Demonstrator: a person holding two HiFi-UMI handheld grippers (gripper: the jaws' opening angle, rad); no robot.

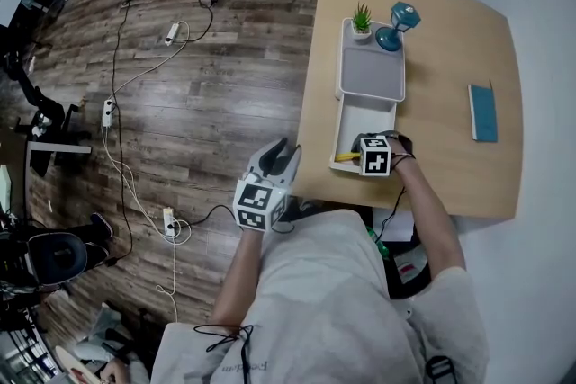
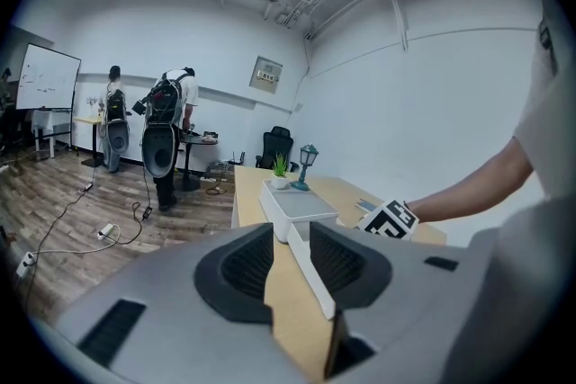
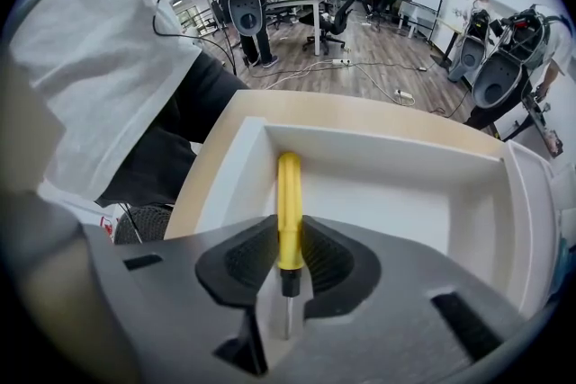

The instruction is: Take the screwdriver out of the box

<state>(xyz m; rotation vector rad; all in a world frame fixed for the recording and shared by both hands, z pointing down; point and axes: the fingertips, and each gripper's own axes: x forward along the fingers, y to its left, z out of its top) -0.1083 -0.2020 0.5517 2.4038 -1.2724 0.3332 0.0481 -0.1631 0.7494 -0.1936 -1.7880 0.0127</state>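
The screwdriver (image 3: 289, 211) lies on the bottom of the open white box (image 3: 387, 153), close along one side wall, its yellow handle pointing at the end wall. My right tongs (image 3: 289, 234) reach steeply down into the box and are clenched on that handle. A grey-lined tray (image 1: 371, 72) adjoins the box, with a small potted plant (image 1: 361, 21) and a blue lamp (image 1: 399, 24) at its far end. A blue book (image 1: 483, 112) lies well apart on the counter (image 1: 441, 166). My left tongs (image 2: 291, 234) hang released and empty off the counter's edge.
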